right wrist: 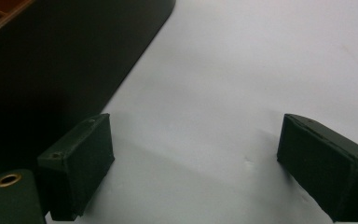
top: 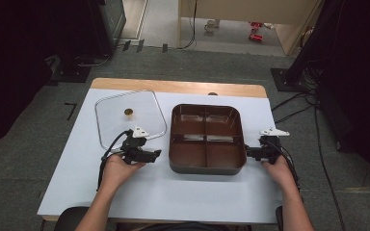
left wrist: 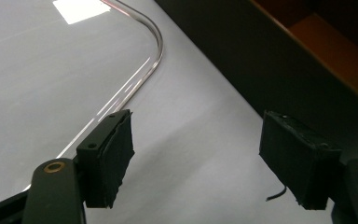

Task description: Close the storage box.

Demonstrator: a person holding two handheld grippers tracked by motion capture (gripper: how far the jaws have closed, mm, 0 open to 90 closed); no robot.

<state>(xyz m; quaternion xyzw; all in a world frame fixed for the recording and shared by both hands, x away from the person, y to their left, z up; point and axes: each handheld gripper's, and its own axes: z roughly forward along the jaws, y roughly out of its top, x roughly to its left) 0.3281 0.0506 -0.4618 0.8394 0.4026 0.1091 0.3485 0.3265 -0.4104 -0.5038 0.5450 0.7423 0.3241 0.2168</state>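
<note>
high view: left tool [top: 158,153] & right tool [top: 247,153] both released, flanking divided tray [top: 207,166].

We have the four-compartment tray [top: 207,166] on the desk [top: 173,192] between our two claws. It lies just to the right of the left claw [top: 155,153] and just to the left of the right claw [top: 248,153], near both. The flat lid [top: 147,113] lies on the desk beyond the left claw and to the left of the tray, with its knob [top: 128,113] on top at the middle.
</note>
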